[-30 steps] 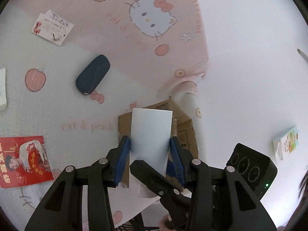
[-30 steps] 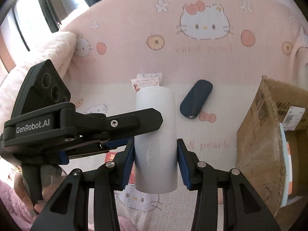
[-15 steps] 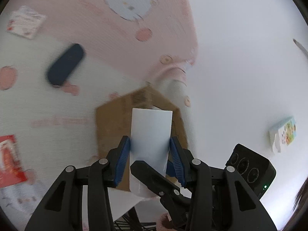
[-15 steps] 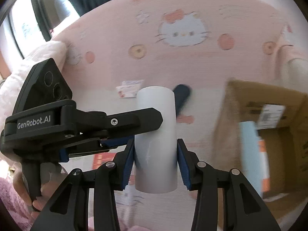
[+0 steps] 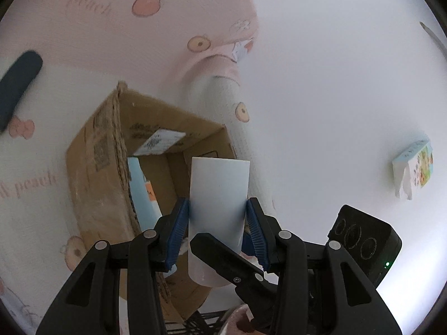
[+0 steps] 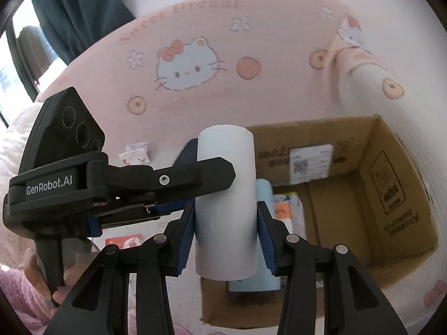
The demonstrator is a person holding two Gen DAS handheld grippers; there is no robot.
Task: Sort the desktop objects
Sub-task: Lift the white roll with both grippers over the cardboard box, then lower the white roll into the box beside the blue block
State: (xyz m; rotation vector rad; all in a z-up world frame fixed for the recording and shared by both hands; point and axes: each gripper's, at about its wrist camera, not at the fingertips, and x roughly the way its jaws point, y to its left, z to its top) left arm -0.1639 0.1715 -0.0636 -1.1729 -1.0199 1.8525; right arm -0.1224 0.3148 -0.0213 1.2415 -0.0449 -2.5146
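Left wrist view: blue pads (image 5: 178, 224) of left gripper (image 5: 218, 223) pinching white cylinder (image 5: 218, 209) on both flanks, cylinder upright between them. Right wrist view: right gripper (image 6: 225, 240) likewise clamped on the same white cylinder (image 6: 225, 195), pads (image 6: 186, 237) pressed against its sides, with the other gripper's finger lying across the cylinder's front. Held jointly, then, by both tools.

Outward from the fingers: open cardboard box (image 5: 97, 167) now directly beneath and behind the cylinder, its mouth filling the middle of both views; a second earlier, mostly hidden behind the cylinder in the left view and at the far right edge in the right view. Inside box (image 6: 391, 195): pale blue item (image 6: 264, 195) standing against one wall, printed packet (image 6: 285, 209) next to it, shipping label (image 6: 310, 162) on the inner wall. Dark blue case (image 5: 16, 83) displaced to the left margin of the left view; nearly hidden behind the cylinder in the right view. Small card (image 6: 134, 155) and red packet (image 6: 123, 241) left lying on the pink cartoon-print cloth (image 6: 209, 42). Patterned paper item (image 5: 413, 173) well apart on the white surface at right.

Meaning for the task: carry toward the box largely complete; cylinder apparently poised over the opening, not yet released. Remaining, by judgement: lowering clear of the blue item, then opening of both pairs of fingers.
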